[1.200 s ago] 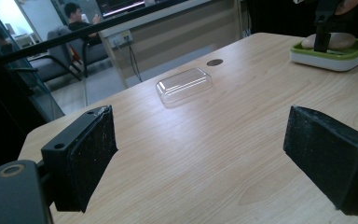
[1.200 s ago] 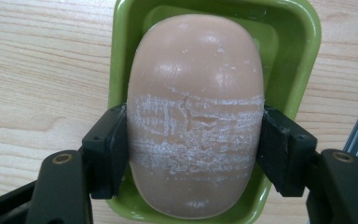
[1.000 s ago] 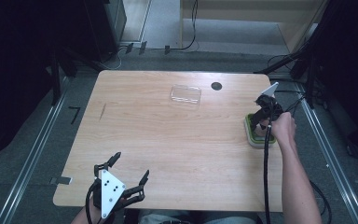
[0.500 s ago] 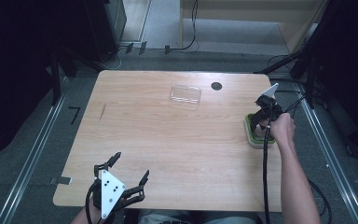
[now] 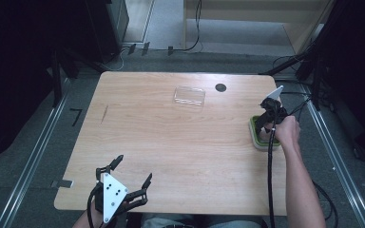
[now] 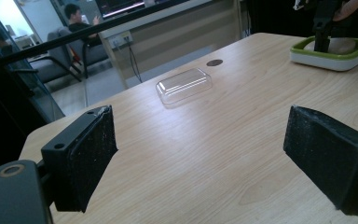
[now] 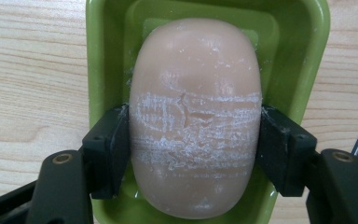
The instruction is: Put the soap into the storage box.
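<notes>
A smooth, rounded bar of pale peach soap (image 7: 195, 116) lies in a glossy green dish (image 7: 307, 56) with a white base near the right edge of the wooden table (image 5: 180, 137). The soap's top is scuffed with whitish, flaky scratch marks (mostly in bands between the pads). The right gripper (image 7: 195, 154) points down into the dish, its black jaws clamped against the soap's two long sides. The left gripper (image 6: 205, 158) hovers over the near left corner of the table, its jaws spread wide with nothing between its rough, speckled black pads (image 6: 93, 154).

Nothing has shifted since the earlier pictures: both hands and the soap sit as before.

A clear plastic lid (image 5: 189, 96), a shallow rounded rectangle, lies toward the far middle of the table, well apart from the dish, with a small dark round spot (image 5: 220, 87) just beyond it.
</notes>
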`<state>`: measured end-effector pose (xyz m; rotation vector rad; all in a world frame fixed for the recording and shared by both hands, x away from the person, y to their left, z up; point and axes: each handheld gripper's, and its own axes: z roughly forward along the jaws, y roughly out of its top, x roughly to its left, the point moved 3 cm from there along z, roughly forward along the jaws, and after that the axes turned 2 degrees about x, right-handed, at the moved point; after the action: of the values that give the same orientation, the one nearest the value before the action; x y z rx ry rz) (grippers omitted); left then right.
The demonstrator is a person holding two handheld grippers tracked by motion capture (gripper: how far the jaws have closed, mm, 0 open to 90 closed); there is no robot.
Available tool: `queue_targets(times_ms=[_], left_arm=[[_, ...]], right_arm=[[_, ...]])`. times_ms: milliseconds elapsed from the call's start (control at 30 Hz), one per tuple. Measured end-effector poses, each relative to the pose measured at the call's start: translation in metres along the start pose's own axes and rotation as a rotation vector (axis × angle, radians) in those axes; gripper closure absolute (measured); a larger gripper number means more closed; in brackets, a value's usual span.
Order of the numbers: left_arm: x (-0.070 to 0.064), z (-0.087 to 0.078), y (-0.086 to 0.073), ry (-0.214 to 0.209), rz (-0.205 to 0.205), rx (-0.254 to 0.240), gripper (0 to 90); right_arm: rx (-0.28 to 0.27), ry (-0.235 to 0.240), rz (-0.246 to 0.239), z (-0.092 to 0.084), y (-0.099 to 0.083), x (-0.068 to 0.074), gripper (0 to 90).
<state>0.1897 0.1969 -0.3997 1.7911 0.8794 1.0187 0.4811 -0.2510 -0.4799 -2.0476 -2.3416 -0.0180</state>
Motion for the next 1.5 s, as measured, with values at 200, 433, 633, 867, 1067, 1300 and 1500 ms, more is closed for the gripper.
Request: queue_targets(times_ms=[200,433,633,867,1067,1300,1500], left_arm=[[0.000,0.000,0.000,-0.001,-0.001,0.000,9.9],[0.000,0.001,0.000,0.001,-0.002,-0.001,9.9],[0.000,0.002,0.000,-0.004,-0.001,-0.003,10.0],[-0.002,0.004,0.001,-0.010,0.004,-0.001,9.9],[-0.002,0.004,0.001,-0.011,0.007,0.001,9.9],[-0.002,0.003,0.001,-0.009,0.011,0.000,9.9],[-0.002,0.003,0.001,-0.010,0.014,-0.002,9.9]], right_arm=[[-0.003,0.001,0.003,-0.001,-0.001,-0.001,32.9],[-0.015,-0.005,0.000,-0.005,-0.003,0.000,30.1],[-0.018,-0.017,-0.004,-0.010,-0.007,0.002,22.6],[-0.026,-0.009,-0.024,-0.015,-0.014,0.005,16.3],[-0.024,0.006,-0.044,-0.019,-0.021,0.007,13.9],[-0.006,0.006,-0.101,-0.019,-0.031,0.017,6.0],[0.002,0.007,-0.150,-0.024,-0.047,0.029,3.3]])
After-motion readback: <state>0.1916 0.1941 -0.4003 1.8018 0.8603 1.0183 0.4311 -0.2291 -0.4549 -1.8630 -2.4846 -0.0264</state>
